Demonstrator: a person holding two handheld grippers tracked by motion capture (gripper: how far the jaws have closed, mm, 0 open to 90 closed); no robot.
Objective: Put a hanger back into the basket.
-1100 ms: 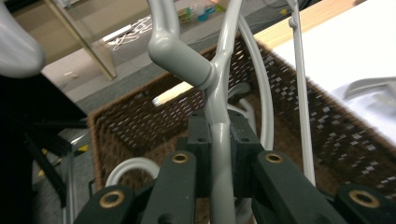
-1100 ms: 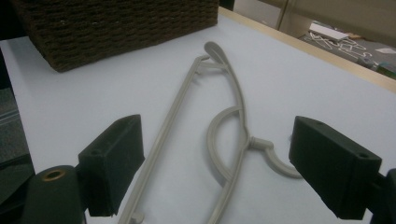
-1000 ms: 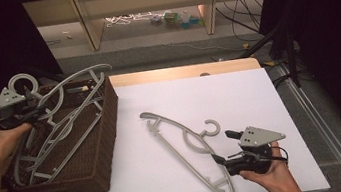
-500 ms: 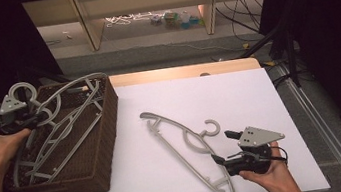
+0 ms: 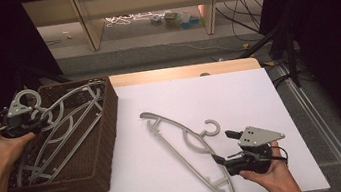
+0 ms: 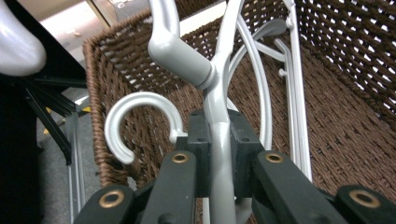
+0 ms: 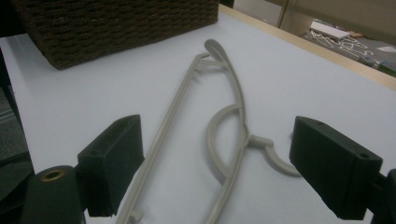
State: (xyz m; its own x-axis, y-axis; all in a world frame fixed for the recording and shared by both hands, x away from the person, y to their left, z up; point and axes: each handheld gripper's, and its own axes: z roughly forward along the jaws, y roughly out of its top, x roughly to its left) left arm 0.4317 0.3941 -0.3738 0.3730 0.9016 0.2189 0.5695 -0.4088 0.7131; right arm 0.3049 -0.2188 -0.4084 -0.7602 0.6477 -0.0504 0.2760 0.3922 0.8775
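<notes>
At the left, the left gripper [image 5: 36,126] is clamped on a grey hanger [image 6: 219,107] inside the wicker basket [image 5: 105,130]. Further right, a second hanger [image 5: 186,147] lies on the white table [image 5: 238,91], just beside the right gripper [image 5: 218,162], jaws apart.

The basket [image 5: 90,152] is rough brown woven wicker. Inside it, the hanger [image 6: 219,88] looks smooth, glossy grey plastic; beside the basket, another hanger [image 5: 186,147] lies on the matt white table [image 5: 238,91].
</notes>
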